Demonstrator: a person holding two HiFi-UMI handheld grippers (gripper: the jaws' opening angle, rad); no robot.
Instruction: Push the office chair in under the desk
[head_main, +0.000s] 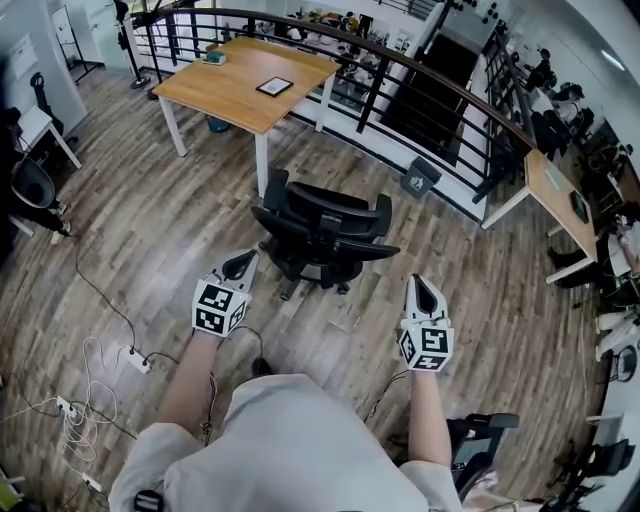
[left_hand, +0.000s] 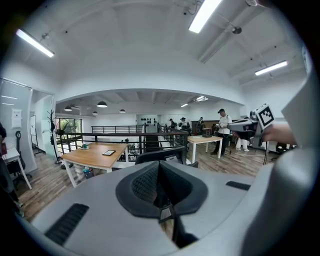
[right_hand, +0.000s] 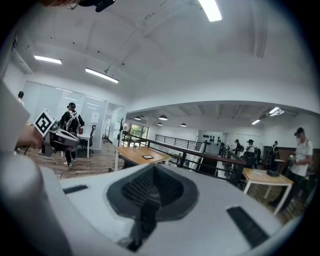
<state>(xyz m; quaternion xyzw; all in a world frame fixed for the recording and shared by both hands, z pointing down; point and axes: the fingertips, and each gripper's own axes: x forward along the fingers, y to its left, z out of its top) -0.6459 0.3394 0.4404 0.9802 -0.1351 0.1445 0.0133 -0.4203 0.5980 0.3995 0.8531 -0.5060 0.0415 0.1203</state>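
Chair (head_main: 322, 232) sits off desk (head_main: 240, 85); left gripper (head_main: 241, 264), right gripper (head_main: 423, 290) both closed, empty; we'd push its back evenly.

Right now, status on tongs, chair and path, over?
Shut, empty: left tongs, right tongs. Untouched: black office chair, out from light wooden desk. Just beyond chair: white desk leg.

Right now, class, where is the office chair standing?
In the head view the office chair stands mid-frame on the wood floor, just short of the desk at upper left, not under it.
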